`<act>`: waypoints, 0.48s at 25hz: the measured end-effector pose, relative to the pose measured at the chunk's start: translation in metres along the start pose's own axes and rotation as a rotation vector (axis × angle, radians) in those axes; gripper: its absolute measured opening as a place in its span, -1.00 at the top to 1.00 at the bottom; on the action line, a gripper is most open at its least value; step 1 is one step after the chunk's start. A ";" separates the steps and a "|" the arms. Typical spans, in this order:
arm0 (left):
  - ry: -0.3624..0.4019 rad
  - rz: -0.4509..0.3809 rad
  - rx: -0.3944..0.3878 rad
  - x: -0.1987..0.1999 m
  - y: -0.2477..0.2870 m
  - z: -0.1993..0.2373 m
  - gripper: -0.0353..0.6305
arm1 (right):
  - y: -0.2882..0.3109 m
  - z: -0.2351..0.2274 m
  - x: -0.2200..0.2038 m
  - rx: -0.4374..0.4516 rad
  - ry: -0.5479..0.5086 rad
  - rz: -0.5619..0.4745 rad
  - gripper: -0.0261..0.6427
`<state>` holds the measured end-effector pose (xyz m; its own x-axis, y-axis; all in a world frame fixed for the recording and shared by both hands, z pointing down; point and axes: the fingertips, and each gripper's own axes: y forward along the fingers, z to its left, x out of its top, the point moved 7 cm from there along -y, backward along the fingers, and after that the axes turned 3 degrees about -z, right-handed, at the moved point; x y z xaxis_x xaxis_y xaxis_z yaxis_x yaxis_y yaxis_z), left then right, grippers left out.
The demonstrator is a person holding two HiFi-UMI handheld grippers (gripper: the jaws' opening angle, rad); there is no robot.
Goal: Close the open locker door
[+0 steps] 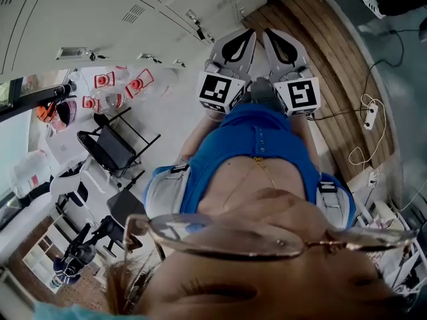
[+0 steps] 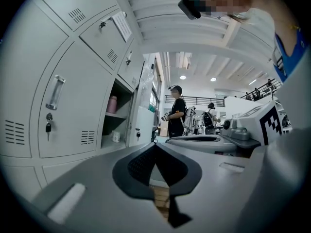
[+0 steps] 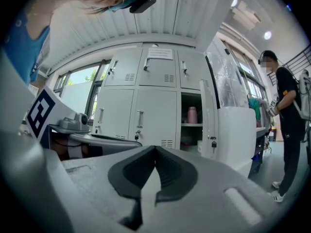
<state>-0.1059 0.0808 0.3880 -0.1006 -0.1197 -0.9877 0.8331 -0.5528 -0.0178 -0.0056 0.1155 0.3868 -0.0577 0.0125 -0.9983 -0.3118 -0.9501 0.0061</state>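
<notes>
- The left grey gripper [image 2: 155, 146] had its jaws together, holding nothing.
- The right grey gripper [image 3: 155, 149] was likewise closed and empty.
- The grey metal locker door [image 3: 210, 111] stood open.
- A pink bottle [image 3: 192, 114] stood inside.

Head view steeply downward; both gripper views toward lockers [image 3: 146, 106]

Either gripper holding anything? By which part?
Nothing held. The left gripper and right gripper are both shut and empty, clear of the open grey metal locker door.
</notes>
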 end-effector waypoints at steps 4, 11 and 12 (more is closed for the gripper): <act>-0.012 0.003 0.021 -0.004 0.009 0.011 0.90 | 0.016 -0.012 -0.001 0.009 0.007 -0.005 0.92; 0.003 0.004 0.064 0.004 0.049 0.038 0.90 | 0.062 -0.044 0.002 0.079 0.013 -0.019 0.92; 0.007 0.004 0.065 0.006 0.057 0.041 0.90 | 0.068 -0.050 0.003 0.086 0.014 -0.024 0.92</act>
<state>-0.0815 0.0152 0.3873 -0.0929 -0.1166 -0.9888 0.7962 -0.6050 -0.0035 0.0207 0.0352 0.3810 -0.0365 0.0298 -0.9989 -0.3936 -0.9192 -0.0131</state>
